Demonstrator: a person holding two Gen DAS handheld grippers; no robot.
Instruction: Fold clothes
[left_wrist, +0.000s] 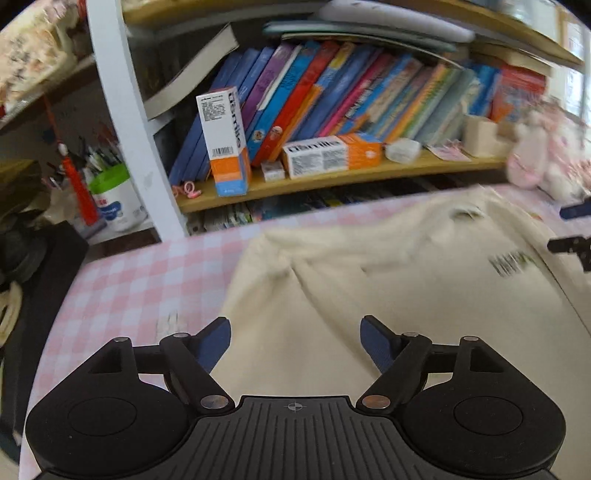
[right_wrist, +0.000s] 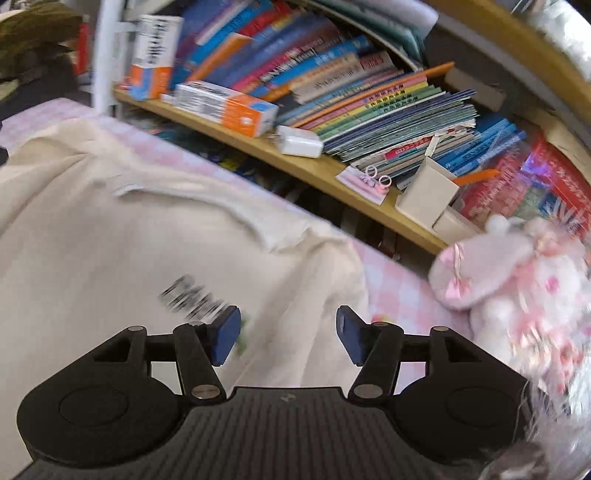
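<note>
over cream shirt (left_wrist: 369, 273): left hand-held gripper (left_wrist: 295, 341), right hand-held gripper (right_wrist: 288, 332) agape, angled down.

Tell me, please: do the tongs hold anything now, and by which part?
Nothing is held. The left tongs and the right tongs both stand open above the cream shirt, with no cloth between their pads.
</note>
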